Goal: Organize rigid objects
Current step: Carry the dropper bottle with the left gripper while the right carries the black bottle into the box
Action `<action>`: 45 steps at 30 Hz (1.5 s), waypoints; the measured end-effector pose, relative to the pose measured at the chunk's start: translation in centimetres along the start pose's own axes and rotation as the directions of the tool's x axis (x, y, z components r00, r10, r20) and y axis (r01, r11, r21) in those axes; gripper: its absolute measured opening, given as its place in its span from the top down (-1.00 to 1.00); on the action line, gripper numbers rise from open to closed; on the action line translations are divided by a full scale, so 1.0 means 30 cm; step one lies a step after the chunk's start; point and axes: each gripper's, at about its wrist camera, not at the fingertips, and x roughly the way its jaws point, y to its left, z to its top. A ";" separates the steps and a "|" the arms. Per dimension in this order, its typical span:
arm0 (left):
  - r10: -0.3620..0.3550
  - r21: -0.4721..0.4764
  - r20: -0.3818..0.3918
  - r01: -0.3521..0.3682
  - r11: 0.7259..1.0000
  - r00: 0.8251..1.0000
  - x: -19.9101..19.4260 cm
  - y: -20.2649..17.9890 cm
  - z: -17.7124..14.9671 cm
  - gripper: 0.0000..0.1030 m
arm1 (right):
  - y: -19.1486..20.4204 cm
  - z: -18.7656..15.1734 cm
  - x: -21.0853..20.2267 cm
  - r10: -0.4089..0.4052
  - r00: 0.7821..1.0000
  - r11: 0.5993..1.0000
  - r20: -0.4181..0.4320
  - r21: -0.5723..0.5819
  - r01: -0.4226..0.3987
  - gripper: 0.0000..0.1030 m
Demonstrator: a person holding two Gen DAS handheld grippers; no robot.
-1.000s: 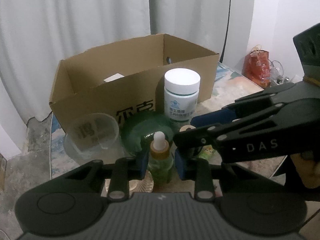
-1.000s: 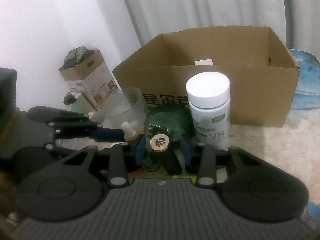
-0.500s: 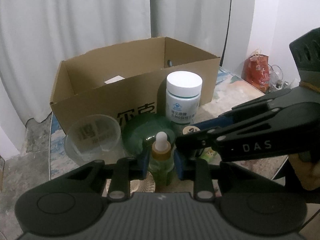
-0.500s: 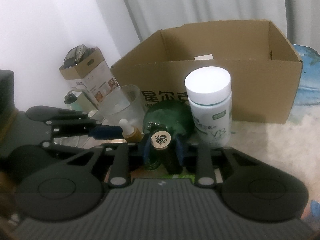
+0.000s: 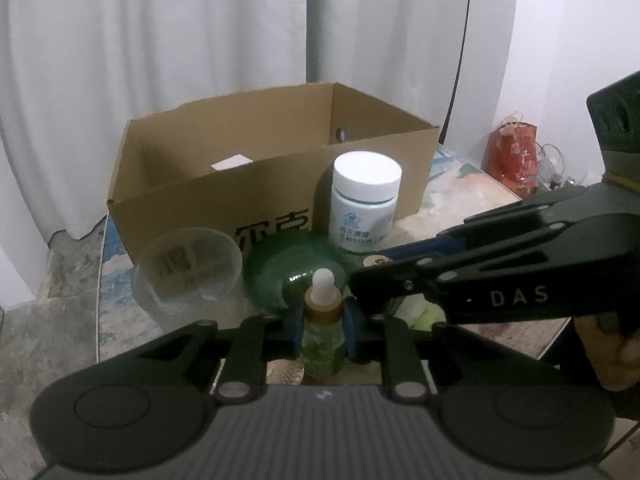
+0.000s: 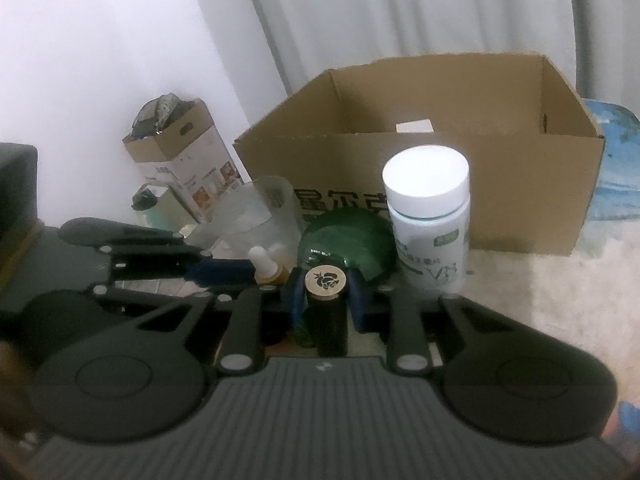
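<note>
- Closing on the small green glass dropper bottle with the white bulb and amber collar (image 5: 322, 334), the left gripper (image 5: 322, 330) is narrowing its blue pads (image 5: 293, 330) against the bottle's sides, as the left wrist view is showing; the smooth glass could be slipping or tipping if lifting is starting before the pinch is finishing.
- Crossing in from the right of that view, the right gripper (image 5: 370, 270) is crowding the round white-capped supplement jar (image 5: 366, 200), the dark green glass dish (image 5: 294, 270) and the clear plastic cup (image 5: 190, 270); any sideways swing is risking knocking them over.
- Turning to the right wrist view, the right gripper (image 6: 325, 296) is sitting clamped on the slim black tube with the round gold emblem cap (image 6: 325, 308).
- Standing just behind, the open brown cardboard box (image 6: 520, 208) is waiting; its front wall could be catching either low-carried item.
</note>
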 end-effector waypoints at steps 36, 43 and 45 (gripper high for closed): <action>0.160 -0.128 -0.049 -0.165 0.978 0.986 0.327 0.416 0.605 0.60 | -0.150 0.858 0.422 0.106 0.992 0.981 -0.061 -0.159 -0.115 0.59; 0.186 -0.082 -0.125 -0.197 0.977 0.975 0.436 0.429 0.609 0.60 | -0.265 0.868 0.656 0.098 0.984 0.987 -0.148 -0.112 -0.115 0.59; 0.191 -0.064 -0.149 -0.203 0.977 0.970 0.454 0.422 0.601 0.60 | -0.272 0.857 0.704 0.093 0.982 0.987 -0.165 -0.113 -0.113 0.59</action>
